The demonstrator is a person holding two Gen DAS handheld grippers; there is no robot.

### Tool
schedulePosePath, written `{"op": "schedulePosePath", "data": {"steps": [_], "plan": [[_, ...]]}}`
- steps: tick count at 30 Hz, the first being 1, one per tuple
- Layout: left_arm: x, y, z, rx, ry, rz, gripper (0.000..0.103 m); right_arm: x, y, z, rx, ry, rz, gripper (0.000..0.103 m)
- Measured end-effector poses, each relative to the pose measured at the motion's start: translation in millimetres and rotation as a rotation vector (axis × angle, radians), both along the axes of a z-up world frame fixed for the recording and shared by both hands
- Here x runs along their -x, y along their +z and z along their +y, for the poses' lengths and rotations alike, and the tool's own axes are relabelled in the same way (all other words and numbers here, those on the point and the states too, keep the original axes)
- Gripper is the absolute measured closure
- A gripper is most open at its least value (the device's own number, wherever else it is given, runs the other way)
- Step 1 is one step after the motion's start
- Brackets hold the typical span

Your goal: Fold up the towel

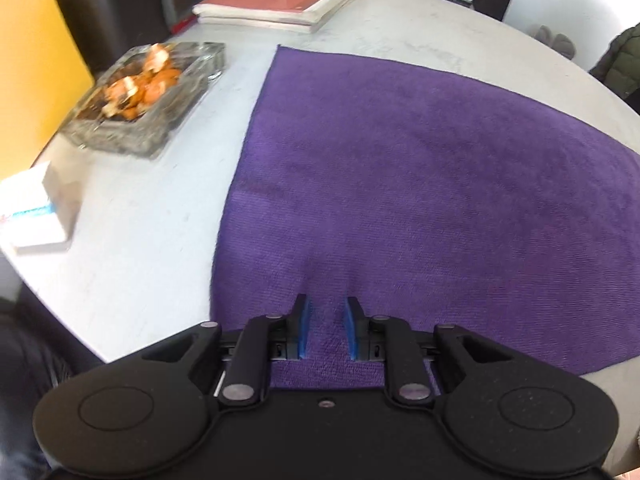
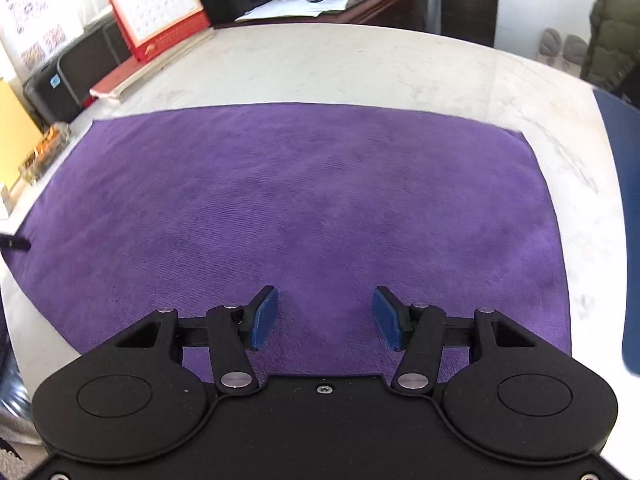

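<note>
A purple towel [image 1: 420, 168] lies spread flat on the pale round table [image 1: 160, 208]. My left gripper [image 1: 327, 308] points down over the towel's near edge, close to its near left corner. Its blue pads [image 1: 304, 328] stand a little apart, with a small raised crease of cloth just ahead of them and nothing pressed between them. In the right wrist view the towel [image 2: 300, 192] fills the middle of the table [image 2: 360, 64]. My right gripper [image 2: 325, 300] hovers over the near edge, right of centre, with its pads [image 2: 264, 316] wide apart and nothing between them.
A glass ashtray with orange peel [image 1: 140, 100] and a white box [image 1: 36, 208] sit left of the towel. A stack of books [image 1: 280, 4] with a red desk calendar [image 2: 156, 8] lies at the back. A blue chair [image 2: 624, 220] stands at the right.
</note>
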State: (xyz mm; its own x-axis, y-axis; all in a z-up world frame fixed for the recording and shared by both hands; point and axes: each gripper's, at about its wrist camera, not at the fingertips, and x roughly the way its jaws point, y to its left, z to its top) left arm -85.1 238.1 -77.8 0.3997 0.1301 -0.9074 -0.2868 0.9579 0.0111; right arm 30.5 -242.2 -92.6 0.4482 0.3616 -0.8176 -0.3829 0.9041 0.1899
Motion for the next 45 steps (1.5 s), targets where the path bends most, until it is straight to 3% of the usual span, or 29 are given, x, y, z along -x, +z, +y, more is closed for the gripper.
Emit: {"op": "schedulePosePath", "data": {"steps": [2,8,14,20,24,31,45], "plan": [[1,3,-2,-0.02,0.023,0.018,0.079,6,-1,-5,-0.016,-0.008,0.001,0.051],[-4,33,-5,-0.052,0.047,-0.049,0.079,14,10,-33,-0.022,-0.051,-0.047,0.051],[-85,38,-32,-0.146,-0.097,-0.09,0.079,-28,9,-53,0.039,-0.04,-0.118,0.051],[-156,21,-47,-0.224,-0.133,-0.131,0.079,-75,-4,-37,0.075,0.052,-0.154,0.051],[-177,6,-46,-0.208,-0.148,-0.095,0.079,-81,-13,-27,0.11,0.096,-0.147,0.051],[-188,1,-45,-0.199,-0.177,-0.119,0.078,-79,-14,-27,0.123,0.083,-0.146,0.046],[-223,-2,-79,-0.224,-0.375,-0.172,0.078,-33,-15,-43,0.151,-0.128,-0.113,0.046]]}}
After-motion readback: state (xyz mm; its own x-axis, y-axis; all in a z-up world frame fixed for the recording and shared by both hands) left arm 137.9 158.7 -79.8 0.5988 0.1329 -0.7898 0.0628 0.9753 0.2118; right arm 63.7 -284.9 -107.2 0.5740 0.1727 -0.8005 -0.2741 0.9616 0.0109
